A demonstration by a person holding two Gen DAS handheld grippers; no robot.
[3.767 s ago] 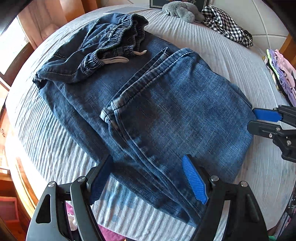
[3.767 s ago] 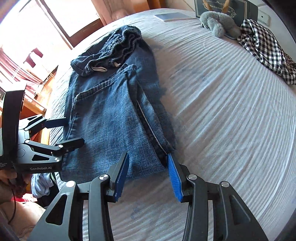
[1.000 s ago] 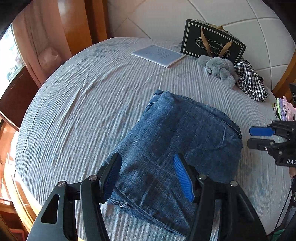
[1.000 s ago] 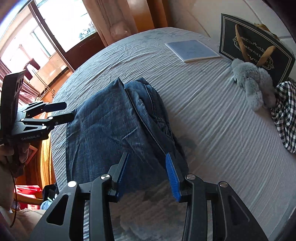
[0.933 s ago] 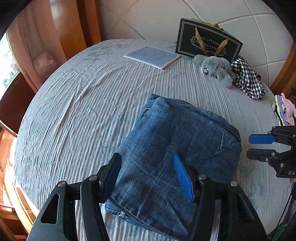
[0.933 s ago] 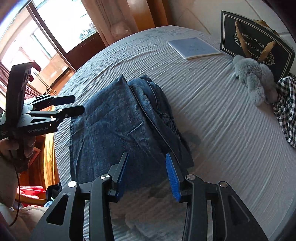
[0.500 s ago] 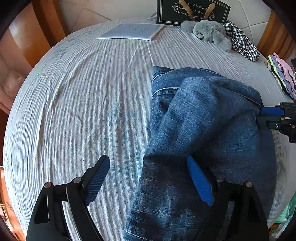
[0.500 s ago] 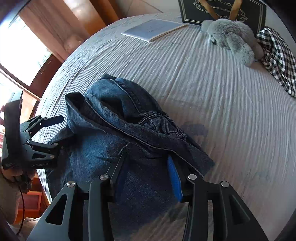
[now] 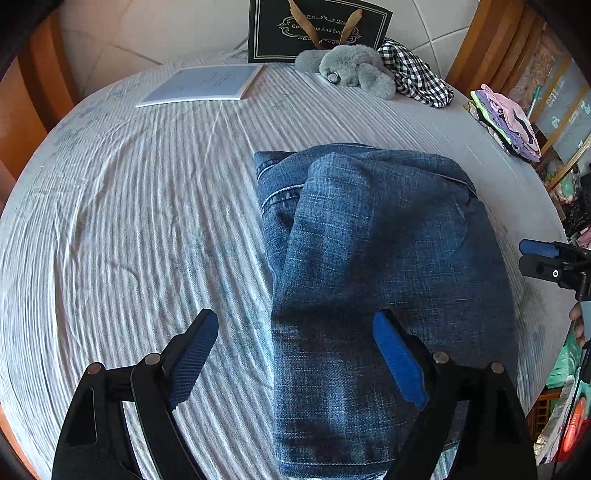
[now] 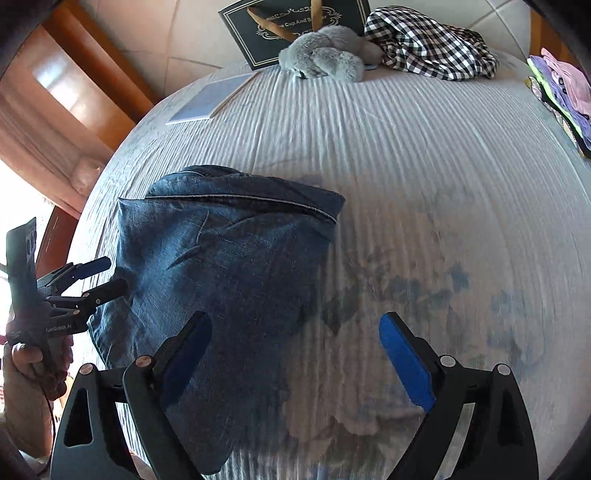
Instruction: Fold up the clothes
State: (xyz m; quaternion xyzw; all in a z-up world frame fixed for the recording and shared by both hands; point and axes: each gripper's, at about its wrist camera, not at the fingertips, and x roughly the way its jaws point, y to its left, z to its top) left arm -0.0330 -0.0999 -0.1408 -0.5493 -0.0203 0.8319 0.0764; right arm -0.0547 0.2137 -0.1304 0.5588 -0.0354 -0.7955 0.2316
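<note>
On a bed [image 9: 110, 221] covered in a ribbed grey sheet, a folded pair of jeans [image 9: 369, 258] lies in a thick bundle, well short of the black gift bag [image 9: 317, 29] at the headboard, whose contents cannot be seen. The left claw [image 9: 295, 358] hangs wide open over the bundle's near left edge, gripping nothing. The right claw [image 10: 295, 354] is spreading open beside the bundle's right edge, denim under one finger, nothing held.

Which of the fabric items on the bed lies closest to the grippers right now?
The folded jeans, dark blue denim directly in front of both grippers. The checked cloth and the pastel stack of clothes lie far off near the bed's far edge.
</note>
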